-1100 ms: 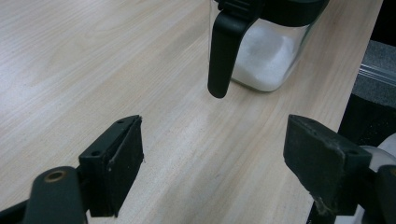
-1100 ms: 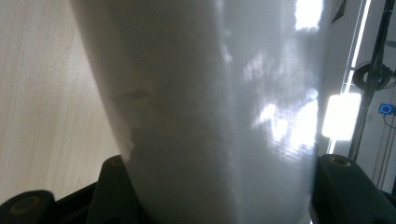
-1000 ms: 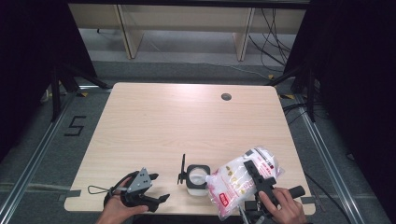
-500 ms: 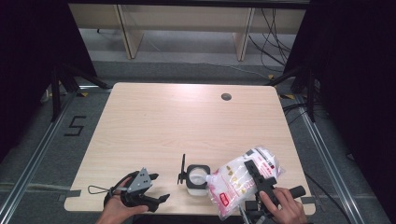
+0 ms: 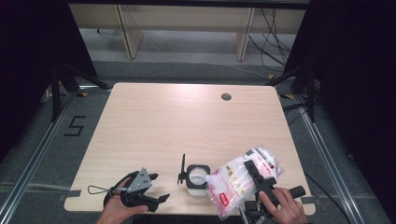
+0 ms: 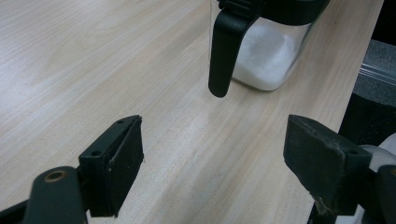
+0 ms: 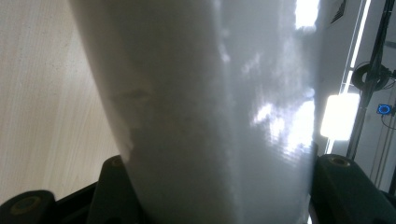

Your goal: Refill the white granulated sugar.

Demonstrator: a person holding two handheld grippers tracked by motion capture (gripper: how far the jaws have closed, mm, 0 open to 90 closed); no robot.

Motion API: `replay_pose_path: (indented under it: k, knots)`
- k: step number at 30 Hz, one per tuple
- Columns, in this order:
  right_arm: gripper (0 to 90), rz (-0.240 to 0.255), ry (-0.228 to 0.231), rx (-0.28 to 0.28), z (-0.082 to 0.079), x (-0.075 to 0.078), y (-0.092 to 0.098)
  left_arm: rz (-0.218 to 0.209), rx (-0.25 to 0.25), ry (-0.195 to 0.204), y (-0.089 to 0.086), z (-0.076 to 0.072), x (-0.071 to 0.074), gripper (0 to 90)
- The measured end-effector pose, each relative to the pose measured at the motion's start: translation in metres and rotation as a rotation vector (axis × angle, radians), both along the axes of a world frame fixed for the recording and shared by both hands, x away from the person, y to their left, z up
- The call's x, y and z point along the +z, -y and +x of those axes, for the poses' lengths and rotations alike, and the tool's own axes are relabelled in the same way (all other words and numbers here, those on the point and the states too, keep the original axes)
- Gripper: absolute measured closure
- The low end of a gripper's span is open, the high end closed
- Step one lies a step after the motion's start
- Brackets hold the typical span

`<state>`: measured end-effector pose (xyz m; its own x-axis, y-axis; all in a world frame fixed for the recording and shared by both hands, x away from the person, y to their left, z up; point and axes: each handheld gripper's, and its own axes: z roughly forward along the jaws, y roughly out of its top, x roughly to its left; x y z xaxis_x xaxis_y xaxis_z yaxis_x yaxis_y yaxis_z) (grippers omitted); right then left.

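Near edge of the tabletop (image 5: 154,121): left gripper (image 5: 156,199) toward the left corner, jaws spread wide, nothing between them. Right gripper (image 5: 256,173) clamps a translucent plastic bag (image 5: 240,179) of white granules, red print, tilted toward a square glass jar (image 5: 196,177), black-rimmed with black handle, partly filled with white powder.

Lab or recording studio, not a home. Bare wooden counter (image 5: 187,126) with a cable hole (image 5: 226,97), ringed by black curtains (image 5: 355,70). Grey floor with metal rails (image 5: 327,154) and a taped number five (image 5: 74,126) left of the left tool (image 5: 161,198). Loose cables (image 5: 275,32) and wooden frames (image 5: 126,28) far beyond it.
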<state>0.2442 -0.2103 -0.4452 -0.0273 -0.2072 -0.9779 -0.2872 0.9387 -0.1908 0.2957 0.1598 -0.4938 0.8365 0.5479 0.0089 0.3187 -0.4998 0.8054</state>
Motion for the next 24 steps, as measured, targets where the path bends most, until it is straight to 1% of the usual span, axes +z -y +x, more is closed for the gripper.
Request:
replay_pose_path:
  k: [2,3,5,7,8,9,11,13,15,16,17,18,19,20,21,22,24]
  knots:
    - [47.8,0.014,-0.001,0.002,0.0004,-0.0014,0.0004,0.001,-0.001,-0.004,0.0001,0.0000,-0.0002,19.5]
    - [47.8,0.015,0.005,0.003,0.0005,-0.0011,0.0003,-0.013,0.018,-0.024,0.0010,-0.0017,-0.0009,19.5]
    - [47.8,0.018,0.003,0.002,0.0002,-0.0014,0.0005,-0.015,0.020,-0.025,0.0010,-0.0018,-0.0006,19.4]
    - [47.8,0.021,0.001,0.001,0.0002,-0.0016,0.0006,-0.006,0.009,-0.013,0.0004,-0.0008,-0.0003,19.5]
    - [47.8,0.013,0.004,0.004,0.0006,-0.0013,0.0003,0.003,-0.003,-0.002,-0.0001,0.0002,-0.0002,19.5]
    - [47.8,0.013,0.004,0.003,0.0006,-0.0011,0.0003,-0.012,0.018,-0.023,0.0009,-0.0017,-0.0009,19.4]
    - [47.8,0.019,0.002,0.000,0.0001,-0.0016,0.0005,-0.015,0.020,-0.026,0.0011,-0.0018,-0.0006,19.5]
    - [47.8,0.004,0.018,0.016,0.0006,0.0000,-0.0001,-0.014,0.020,-0.026,0.0011,-0.0018,-0.0009,19.4]
    - [47.8,0.001,-0.001,-0.009,-0.0004,0.0000,-0.0002,-0.014,0.020,-0.025,0.0011,-0.0018,-0.0008,19.5]
    - [47.8,-0.004,0.011,0.003,-0.0003,0.0005,-0.0003,-0.015,0.021,-0.025,0.0011,-0.0018,-0.0007,19.5]
    - [47.8,-0.007,0.011,0.004,-0.0004,0.0006,-0.0002,-0.013,0.020,-0.025,0.0010,-0.0018,-0.0006,19.5]
    - [47.9,0.012,-0.004,-0.008,-0.0004,-0.0013,0.0003,-0.015,0.021,-0.026,0.0012,-0.0018,-0.0008,19.5]
    - [47.9,0.023,0.013,0.014,0.0010,-0.0024,0.0006,-0.014,0.021,-0.025,0.0011,-0.0018,-0.0010,19.4]
    - [47.9,0.025,0.006,0.005,0.0006,-0.0030,0.0008,-0.012,0.020,-0.027,0.0012,-0.0019,-0.0007,19.5]
    - [47.9,0.018,0.007,0.007,0.0007,-0.0025,0.0005,-0.012,0.020,-0.027,0.0012,-0.0019,-0.0005,19.5]
    - [47.9,-0.008,0.010,0.009,0.0002,0.0001,-0.0003,-0.016,0.022,-0.022,0.0012,-0.0020,-0.0007,19.4]
    - [47.9,-0.010,0.009,0.005,-0.0001,0.0005,-0.0004,-0.015,0.021,-0.026,0.0012,-0.0018,-0.0009,19.5]
